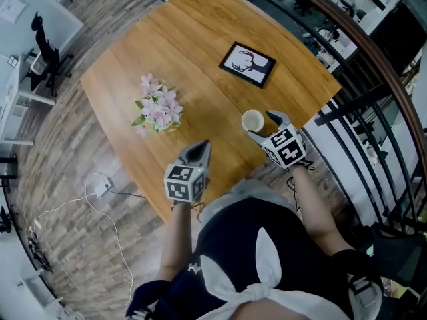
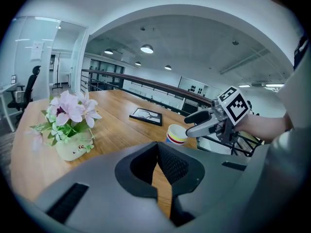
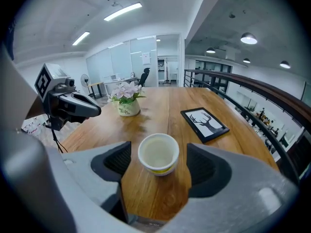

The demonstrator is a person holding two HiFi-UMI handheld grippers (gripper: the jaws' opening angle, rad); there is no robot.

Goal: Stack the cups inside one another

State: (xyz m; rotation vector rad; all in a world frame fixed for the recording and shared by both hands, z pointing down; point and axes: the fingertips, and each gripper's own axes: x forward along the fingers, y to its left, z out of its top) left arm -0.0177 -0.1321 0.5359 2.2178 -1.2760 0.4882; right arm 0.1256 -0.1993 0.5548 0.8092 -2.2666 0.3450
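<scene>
One round paper cup (image 3: pixel 158 154) upright close to right-hand edge of wooden counter (image 1: pixel 200 59), between right gripper (image 1: pixel 265 127) jaws spread wide, clear of both. Left gripper (image 1: pixel 198 151) jaws pressed together, empty, over near edge. Bare smooth wood between flowers (image 1: pixel 159 111) and flat black frame (image 1: pixel 247 64).

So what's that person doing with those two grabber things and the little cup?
A person is holding a gripper in each hand over a wooden table. The right gripper is open, and the cup stands upright on the table between its jaws, with a gap on each side. The left gripper is shut and holds nothing. A pot of flowers and a framed picture sit farther back.
</scene>
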